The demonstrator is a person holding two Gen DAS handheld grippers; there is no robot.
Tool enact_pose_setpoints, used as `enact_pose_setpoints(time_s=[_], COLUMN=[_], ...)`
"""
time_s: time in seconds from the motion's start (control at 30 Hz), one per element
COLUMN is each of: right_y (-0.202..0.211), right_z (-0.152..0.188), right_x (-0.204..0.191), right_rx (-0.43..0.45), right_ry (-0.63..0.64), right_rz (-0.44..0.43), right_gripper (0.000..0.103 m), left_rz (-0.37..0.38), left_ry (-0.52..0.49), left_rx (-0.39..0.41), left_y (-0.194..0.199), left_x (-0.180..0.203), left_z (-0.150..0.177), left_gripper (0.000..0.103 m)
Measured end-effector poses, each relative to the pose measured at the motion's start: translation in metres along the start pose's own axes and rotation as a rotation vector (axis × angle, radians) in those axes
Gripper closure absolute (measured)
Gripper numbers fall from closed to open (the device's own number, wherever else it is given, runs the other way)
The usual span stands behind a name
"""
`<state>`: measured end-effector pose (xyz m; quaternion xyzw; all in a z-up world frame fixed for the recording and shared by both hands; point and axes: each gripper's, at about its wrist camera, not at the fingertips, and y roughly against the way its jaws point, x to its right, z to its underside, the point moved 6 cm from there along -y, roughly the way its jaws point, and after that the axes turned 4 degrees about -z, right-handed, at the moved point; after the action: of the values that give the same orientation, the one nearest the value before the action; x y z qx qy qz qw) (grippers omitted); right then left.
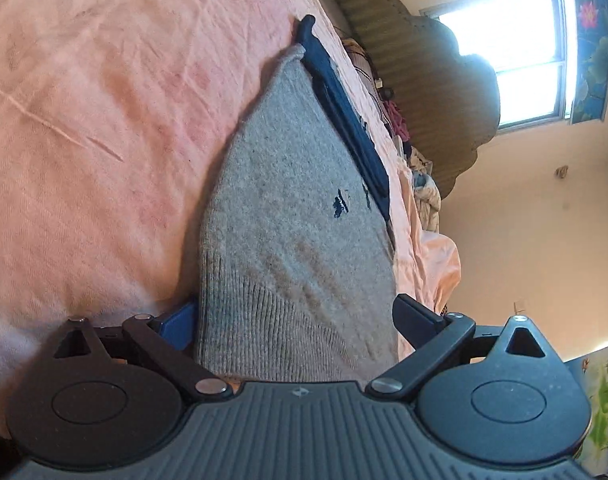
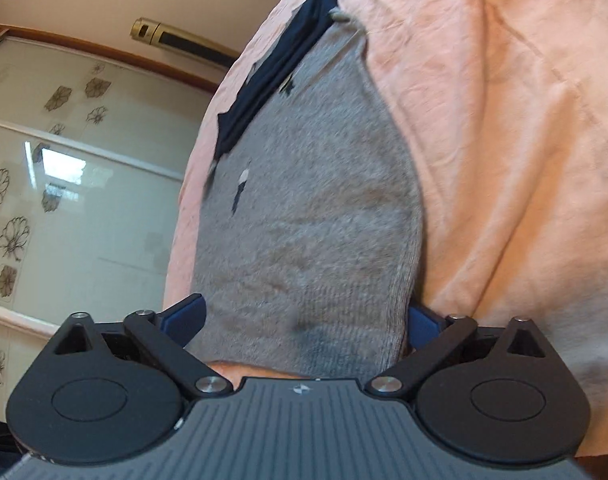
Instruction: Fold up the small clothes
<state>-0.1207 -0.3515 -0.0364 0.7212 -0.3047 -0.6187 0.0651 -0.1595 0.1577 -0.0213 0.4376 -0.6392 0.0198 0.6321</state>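
A bed [image 1: 103,120] fills most of the room, spread with a creased, pale pink sheet [image 2: 504,120]. At its far end stands a padded headboard [image 1: 424,80] in olive-brown with a scalloped edge, and a heap of crumpled bedding and clothes [image 1: 424,188] lies against it. Beyond is a bright window [image 1: 516,52], daylight pouring in, with a blue curtain [image 1: 592,52] printed with lotus flowers drawn to one side. The walls [image 1: 524,240] are plain cream. On the other side runs a wardrobe [image 2: 83,200] with frosted sliding doors, patterned with outlined flowers and framed in reddish wood; the window's glare reflects in a panel.
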Motion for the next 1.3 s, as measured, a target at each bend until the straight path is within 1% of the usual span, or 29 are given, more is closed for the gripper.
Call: enact_pose_setpoints(time_s=[0.03, 0.07, 0.1, 0.13, 0.17, 0.2, 0.23, 0.27, 0.3, 0.33, 0.4, 0.43, 0.53, 0.6, 0.7, 0.8, 0.9, 0.97, 1.03, 1.13, 1.2, 1.3], right_y=[0.000, 0.001, 0.002, 0.001, 0.001, 0.002, 0.002, 0.002, 0.001, -0.001, -0.001, -0.001, 0.001, 0.003, 0.006, 0.007, 0.002, -0.011, -0.028, -0.050, -0.062, -0.084], right_z=[0.001, 0.001, 0.000, 0.000, 0.000, 0.001, 0.001, 0.001, 0.002, 0.003, 0.004, 0.003, -0.006, -0.017, -0.050, -0.099, -0.159, -0.197, -0.229, -0.272, -0.306, -0.358], right_x=[0.000, 0.000, 0.001, 0.005, 0.009, 0.012, 0.014, 0.015, 0.015, 0.014, 0.012, 0.009, -0.003, -0.011, -0.024, -0.032, -0.034, -0.032, -0.032, -0.038, -0.042, -0.036], right_rx=[-0.004, -0.004, -0.006, -0.006, -0.005, -0.004, -0.002, -0.001, -0.002, -0.008, -0.012, -0.008, 0.006, 0.027, 0.081, 0.161, 0.247, 0.276, 0.280, 0.275, 0.295, 0.332], right_ry=[0.010, 0.020, 0.011, -0.005, -0.011, -0.012, -0.016, -0.018, -0.013, 0.002, 0.032, 0.047, 0.083, 0.096, 0.120, 0.143, 0.153, 0.141, 0.127, 0.157, 0.162, 0.128], right_rz=[0.024, 0.036, 0.039, 0.056, 0.077, 0.092, 0.098, 0.097, 0.104, 0.118, 0.124, 0.119, 0.086, 0.064, 0.014, -0.039, -0.095, -0.123, -0.133, -0.122, -0.133, -0.138], right_gripper=[0.021, 0.024, 0.036, 0.050, 0.056, 0.068, 0.073, 0.073, 0.077, 0.085, 0.088, 0.088, 0.089, 0.089, 0.091, 0.091, 0.091, 0.091, 0.091, 0.091, 0.091, 0.091], left_rz=[-0.014, -0.036, -0.068, -0.088, -0.091, -0.097, -0.107, -0.118, -0.134, -0.169, -0.242, -0.265, -0.271, -0.222, -0.140, -0.081, -0.034, -0.046, -0.053, -0.065, -0.075, -0.095], left_ry=[-0.005, -0.014, -0.023, -0.027, -0.037, -0.051, -0.069, -0.088, -0.111, -0.147, -0.205, -0.218, -0.246, -0.254, -0.284, -0.320, -0.334, -0.348, -0.348, -0.400, -0.428, -0.418], left_rx=[-0.002, -0.008, -0.015, -0.023, -0.024, -0.031, -0.033, -0.034, -0.036, -0.039, -0.062, -0.067, -0.055, -0.016, 0.058, 0.138, 0.209, 0.239, 0.238, 0.251, 0.274, 0.308], left_y=[0.000, -0.002, -0.004, -0.006, -0.006, -0.006, -0.006, -0.006, -0.006, -0.008, -0.014, -0.017, -0.017, -0.012, -0.007, -0.013, -0.039, -0.067, -0.094, -0.127, -0.147, -0.176], left_x=[-0.002, -0.003, -0.006, -0.008, -0.009, -0.008, -0.006, -0.005, -0.002, 0.001, 0.003, 0.004, 0.013, 0.029, 0.062, 0.092, 0.121, 0.137, 0.150, 0.173, 0.186, 0.194], left_z=[-0.001, -0.002, -0.002, -0.001, -0.001, -0.001, 0.000, 0.000, 0.001, 0.002, 0.004, 0.005, -0.001, -0.015, -0.047, -0.093, -0.143, -0.175, -0.203, -0.238, -0.262, -0.302], left_gripper=[0.021, 0.030, 0.048, 0.054, 0.054, 0.054, 0.054, 0.054, 0.055, 0.069, 0.098, 0.098, 0.098, 0.098, 0.098, 0.098, 0.098, 0.098, 0.098, 0.098, 0.098, 0.098])
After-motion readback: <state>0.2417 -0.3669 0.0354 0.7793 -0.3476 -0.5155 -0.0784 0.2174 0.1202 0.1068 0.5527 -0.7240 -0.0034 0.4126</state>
